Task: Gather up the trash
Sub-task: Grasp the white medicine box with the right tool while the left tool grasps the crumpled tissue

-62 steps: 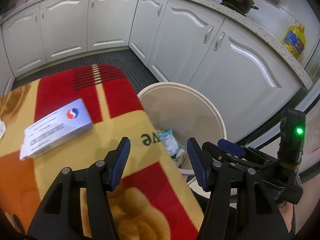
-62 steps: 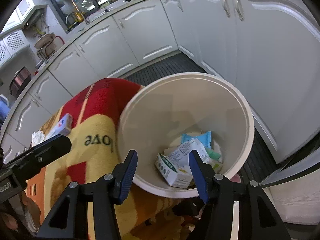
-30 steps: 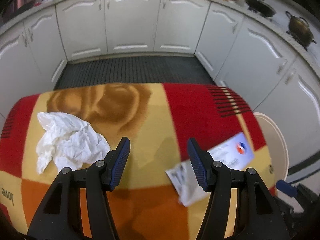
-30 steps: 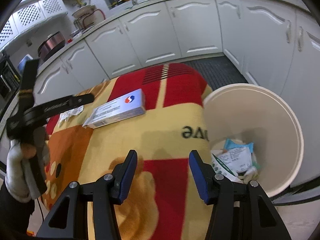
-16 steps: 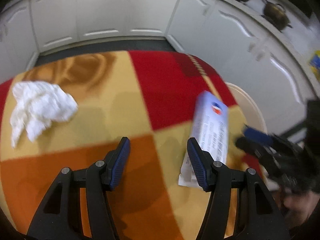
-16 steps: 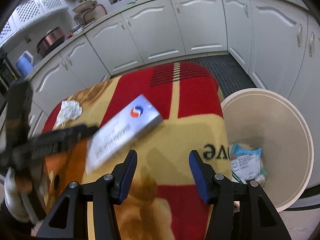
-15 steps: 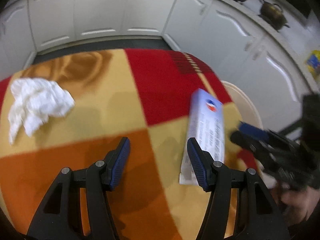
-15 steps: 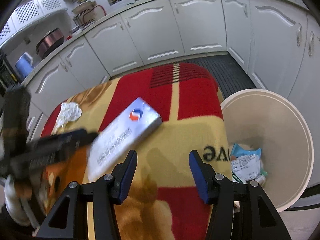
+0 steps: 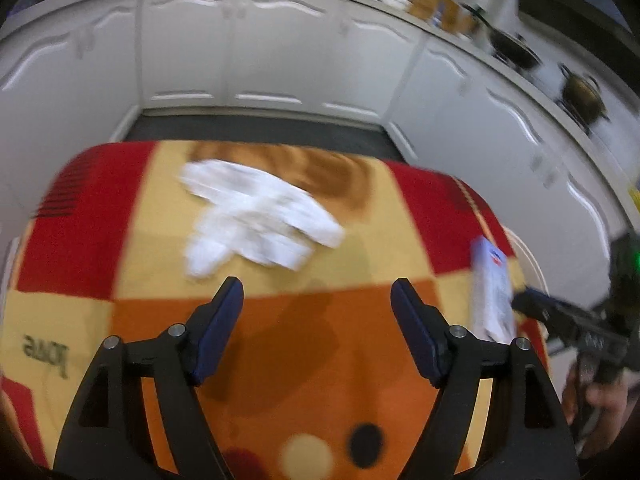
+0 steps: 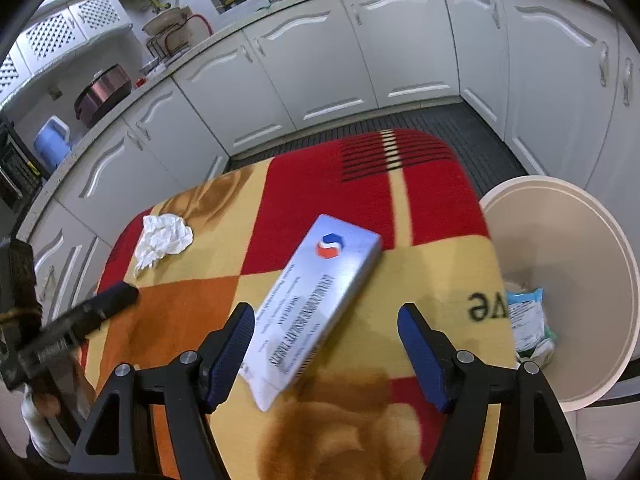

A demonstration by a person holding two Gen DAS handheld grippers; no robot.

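A crumpled white tissue [image 9: 256, 220] lies on the red, yellow and orange blanket [image 9: 312, 344], just beyond my left gripper [image 9: 316, 336], whose jaws are opening with nothing between them. A flat silver-white box [image 10: 316, 304] with a red and blue logo lies ahead of my right gripper [image 10: 326, 354]. Those jaws are opening too, and the box's near end sits between the blue pads without touching them. The same tissue [image 10: 162, 238] shows at the blanket's far left, the box [image 9: 492, 292] at its right edge. The cream trash bin [image 10: 592, 240] stands to the right, holding packets.
White kitchen cabinets [image 10: 320, 76] curve around a dark ribbed floor mat [image 10: 460, 128]. Pots [image 9: 580, 96] stand on the counter. A person's hand [image 9: 600, 412] holds the right gripper, seen in the left wrist view. The bin's rim [image 9: 528, 256] meets the blanket's right edge.
Both grippers' jaws have spread wider. The left gripper has swung left, so the tissue now sits ahead of it. The right gripper has closed in on the box.
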